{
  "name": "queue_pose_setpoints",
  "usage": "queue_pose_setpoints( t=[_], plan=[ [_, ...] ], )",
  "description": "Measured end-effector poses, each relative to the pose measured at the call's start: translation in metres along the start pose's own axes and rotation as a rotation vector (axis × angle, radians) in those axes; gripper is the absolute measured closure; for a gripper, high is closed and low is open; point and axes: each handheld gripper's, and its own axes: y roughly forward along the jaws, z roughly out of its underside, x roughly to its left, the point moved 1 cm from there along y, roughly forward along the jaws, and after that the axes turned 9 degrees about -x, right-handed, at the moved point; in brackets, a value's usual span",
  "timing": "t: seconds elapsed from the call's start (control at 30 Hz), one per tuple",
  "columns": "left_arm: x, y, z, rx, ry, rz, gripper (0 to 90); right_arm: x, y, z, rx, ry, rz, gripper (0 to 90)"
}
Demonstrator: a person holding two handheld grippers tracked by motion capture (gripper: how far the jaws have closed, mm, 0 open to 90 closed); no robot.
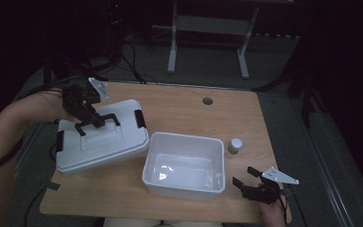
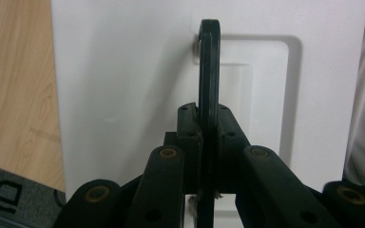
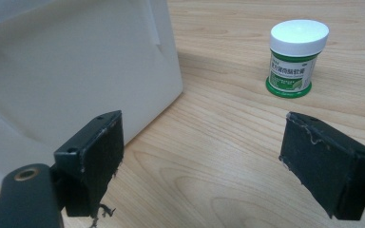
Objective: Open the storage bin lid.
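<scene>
Two hand-held grippers [image 1: 90,124] [image 1: 246,180], 1 lid [image 1: 123,142], 1 tub [image 1: 183,187], 1 jar [image 1: 235,145].

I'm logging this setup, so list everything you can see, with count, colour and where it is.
lid: one, white with black latches, left part of the table, beside the box.
handle: one, black, on top of the lid, raised and clamped.
box: one, white, open, middle of the table.
jar: one, white cap and green label, right of the box.
table: one, light wood.
left gripper: one, black, shut on the handle.
right gripper: one, black, jaws open, near the box's right front corner.
</scene>
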Motion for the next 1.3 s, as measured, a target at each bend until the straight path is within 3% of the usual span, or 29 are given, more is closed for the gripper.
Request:
queue_pose_setpoints(
  t=[0.33, 0.7, 1.3],
  plan=[
    [0.013, 0.017, 0.031, 0.012, -0.062, 0.003, 83.6, 0.000, -0.001, 0.000, -0.004, 0.003, -0.001, 14.2],
    [0.027, 0.043, 0.052, 0.020, -0.118, -0.006, 83.6, 0.000, -0.001, 0.000, -0.006, 0.004, -0.003, 14.2],
    [0.048, 0.110, 0.076, 0.050, -0.189, -0.027, 83.5, 0.000, -0.001, 0.000, -0.009, 0.007, -0.003, 14.2]
  ],
)
